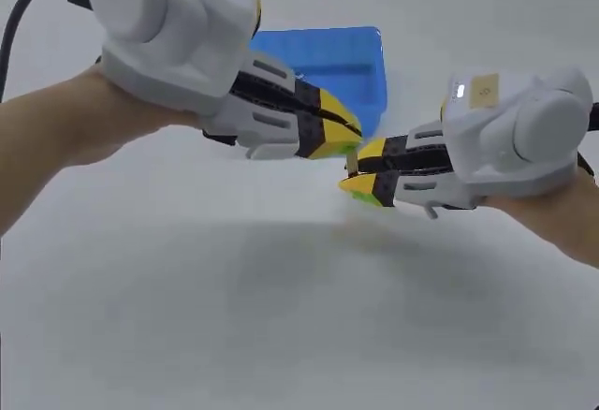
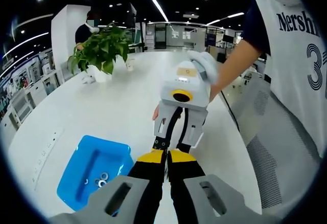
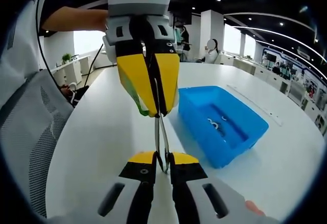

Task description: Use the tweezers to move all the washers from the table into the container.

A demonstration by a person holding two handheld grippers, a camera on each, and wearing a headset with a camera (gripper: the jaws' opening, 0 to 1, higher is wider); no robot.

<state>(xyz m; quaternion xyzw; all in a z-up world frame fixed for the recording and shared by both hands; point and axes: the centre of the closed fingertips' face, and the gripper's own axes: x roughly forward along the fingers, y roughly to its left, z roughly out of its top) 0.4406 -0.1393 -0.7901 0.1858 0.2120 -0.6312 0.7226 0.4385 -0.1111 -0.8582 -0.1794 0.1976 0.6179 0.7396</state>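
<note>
Washers (image 2: 100, 179) are seen lying on the floor of the blue container (image 1: 365, 92). The container sits on the white tabletop (image 1: 281, 316), at 12 o'clock from the point where the two tongs meet in the head view. The tweezers (image 3: 161, 137) are held above the tabletop between both tools. The left gripper (image 1: 351, 134) reaches in from 9 o'clock with its tongs clenched on one end. The right gripper (image 1: 354, 171) reaches in from 3 o'clock with its tongs clenched on the other end. Which end is the pointed one cannot be told.

The step in hand is judged to be a handover or re-seating of the tweezers between the two tongs. It is done well if one grip is kept firm while the other is eased, so that the thin tool is never loose between them. The tweezers are best seated with one arm against each pad, so that a squeeze of the tongs closes the tips. Enough length should be left protruding for the tips to reach the tabletop before the pads do.

A slip or a twist is judged the main risk, since slim, smooth metal is gripped by narrow pads. The releasing gripper is best drawn back along the line of the tool, not sideways, so that the tweezers are not knocked askew. With the container close at 12 o'clock, each carry can be kept short and low.
</note>
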